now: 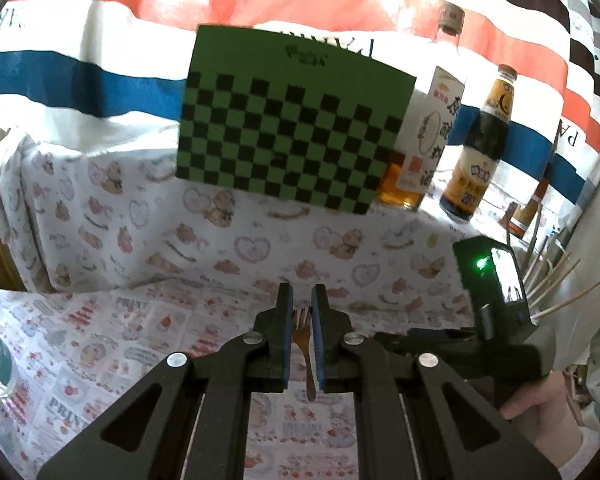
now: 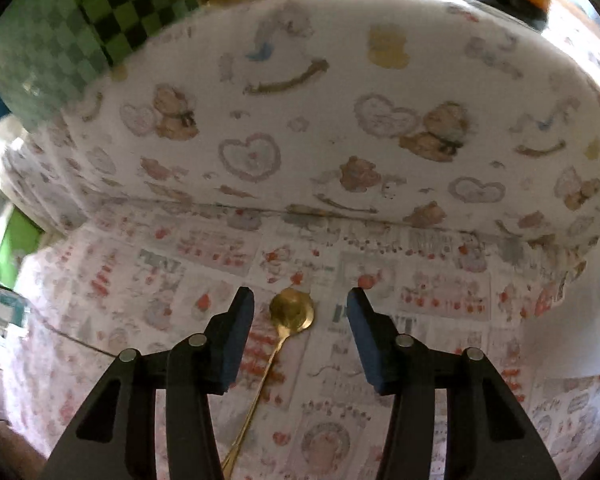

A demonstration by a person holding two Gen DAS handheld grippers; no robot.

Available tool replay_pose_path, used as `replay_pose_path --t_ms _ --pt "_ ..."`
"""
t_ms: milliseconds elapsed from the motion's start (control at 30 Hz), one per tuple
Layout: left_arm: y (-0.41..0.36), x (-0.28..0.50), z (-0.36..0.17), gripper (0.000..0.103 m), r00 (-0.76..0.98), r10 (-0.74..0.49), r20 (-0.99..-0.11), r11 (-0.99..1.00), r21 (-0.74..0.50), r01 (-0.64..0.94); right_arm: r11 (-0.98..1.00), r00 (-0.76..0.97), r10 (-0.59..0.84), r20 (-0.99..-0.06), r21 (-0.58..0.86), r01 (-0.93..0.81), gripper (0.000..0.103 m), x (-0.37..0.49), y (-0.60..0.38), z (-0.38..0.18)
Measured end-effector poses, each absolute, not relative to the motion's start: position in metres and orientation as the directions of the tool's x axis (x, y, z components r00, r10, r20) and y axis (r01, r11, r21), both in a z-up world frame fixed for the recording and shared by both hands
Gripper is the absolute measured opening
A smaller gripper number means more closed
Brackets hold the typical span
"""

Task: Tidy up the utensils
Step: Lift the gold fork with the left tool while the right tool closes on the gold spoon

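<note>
A: Left tongs (image 1: 302, 304) first. State?

B: Narrow, clamped on a small wooden fork (image 1: 303, 350). The fork stands upright between the blue pads, tines up and handle hanging below them, held above the printed cloth on the surface (image 1: 100, 344).

A: Right tongs (image 2: 300, 308)?

B: Standing about half wide, pads not pressing anything. A gold spoon (image 2: 288, 320) lies flat on the cloth between the two fingers, bowl toward the far side, handle running back toward the camera and out of the bottom edge. It sits nearer the left finger; cannot tell whether it touches.

A: Anything else near, in the left wrist view?

B: The right-hand device shows at the right edge with a green light on its black box (image 1: 490, 280), and a hand (image 1: 540, 412) grips its handle. Behind it, thin wooden sticks (image 1: 556, 280) fan out; what holds them is hidden.

A: Farther back?

B: A raised ledge under a teddy-bear cloth (image 1: 260, 248). On it a green-and-black checkerboard card (image 1: 288, 120) stands upright, beside it a bottle of amber liquid (image 1: 424, 120), then a dark sauce bottle (image 1: 480, 148). A striped red, white and blue cloth (image 1: 80, 80) hangs behind.
</note>
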State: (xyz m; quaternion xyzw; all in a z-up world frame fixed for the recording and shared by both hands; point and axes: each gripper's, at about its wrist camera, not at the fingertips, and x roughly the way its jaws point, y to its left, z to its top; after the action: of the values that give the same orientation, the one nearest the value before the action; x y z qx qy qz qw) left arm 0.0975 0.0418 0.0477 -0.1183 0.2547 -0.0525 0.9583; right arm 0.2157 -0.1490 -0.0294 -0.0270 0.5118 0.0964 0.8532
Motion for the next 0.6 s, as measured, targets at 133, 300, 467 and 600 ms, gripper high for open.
replay_pose_path --t_ms 133,300,467,600 --pt "0.048 0.096 0.049 0.008 0.875 -0.147 -0.461 0.962 -0.272 0.018 0.975 0.432 0.137 -0.891 0.043 -0.22 0.052 0.218 -0.133 -0.043" --pt "0.05 0.092 0.05 0.008 0.9 -0.071 -0.43 0.973 -0.23 -0.033 0.982 0.441 0.094 -0.893 0.01 -0.189 0.038 0.219 -0.125 -0.052" --pt "0.055 0.094 0.048 0.008 0.898 -0.07 -0.434 0.969 -0.243 -0.041 0.982 0.444 0.047 -0.895 -0.04 -0.186 0.029 0.217 -0.119 -0.053" --pt "0.053 0.094 0.048 0.008 0.897 -0.074 -0.437 0.97 -0.24 -0.037 0.984 0.475 0.09 -0.875 0.005 -0.179 0.029 0.2 -0.129 -0.031"
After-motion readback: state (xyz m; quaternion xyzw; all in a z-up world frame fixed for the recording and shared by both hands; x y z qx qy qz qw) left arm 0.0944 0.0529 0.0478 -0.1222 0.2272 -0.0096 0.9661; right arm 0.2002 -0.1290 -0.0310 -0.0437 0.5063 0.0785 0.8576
